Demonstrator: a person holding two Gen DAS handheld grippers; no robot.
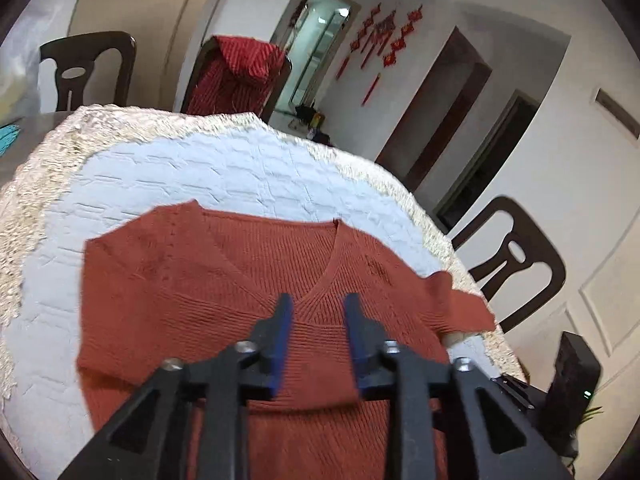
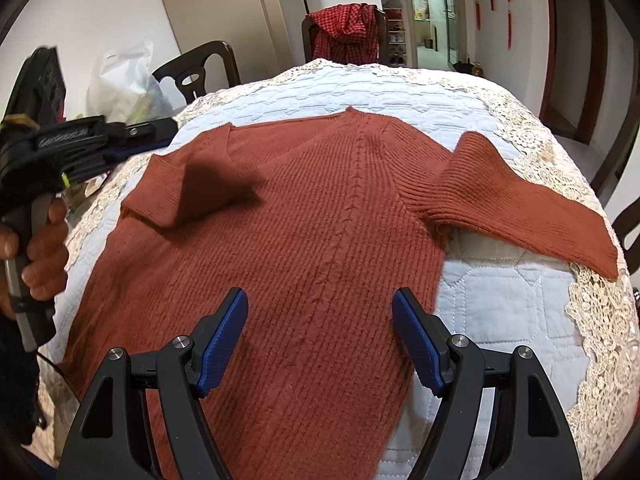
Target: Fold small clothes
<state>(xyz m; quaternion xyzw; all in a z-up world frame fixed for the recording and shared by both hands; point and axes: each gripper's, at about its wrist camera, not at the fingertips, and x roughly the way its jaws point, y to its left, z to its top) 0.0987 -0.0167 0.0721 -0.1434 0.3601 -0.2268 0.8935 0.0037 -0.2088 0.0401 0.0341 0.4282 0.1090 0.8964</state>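
A rust-red knit sweater point(image 2: 320, 208) lies flat on the quilted white tablecloth point(image 2: 500, 304). One sleeve point(image 2: 188, 184) is folded in over the body. The other sleeve point(image 2: 520, 216) stretches out towards the lace edge on the right. My right gripper point(image 2: 320, 312) hovers over the lower body, open wide, with nothing between its blue pads point(image 2: 224, 340). In the left wrist view the sweater point(image 1: 180, 280) fills the foreground. My left gripper point(image 1: 318, 316) stands over the V-neck, open by a narrow gap, holding nothing. The right wrist view shows the left gripper point(image 2: 156, 138) at the sweater's left side, held by a hand point(image 2: 40, 248).
The cloth's lace border point(image 2: 592, 320) marks the table's edge. Dark wooden chairs point(image 1: 516, 264) point(image 2: 200, 72) stand around the table, one draped with a red checked garment point(image 2: 346, 32). A white plastic bag point(image 2: 120, 80) sits at the left. A black box point(image 1: 576, 368) is at the right.
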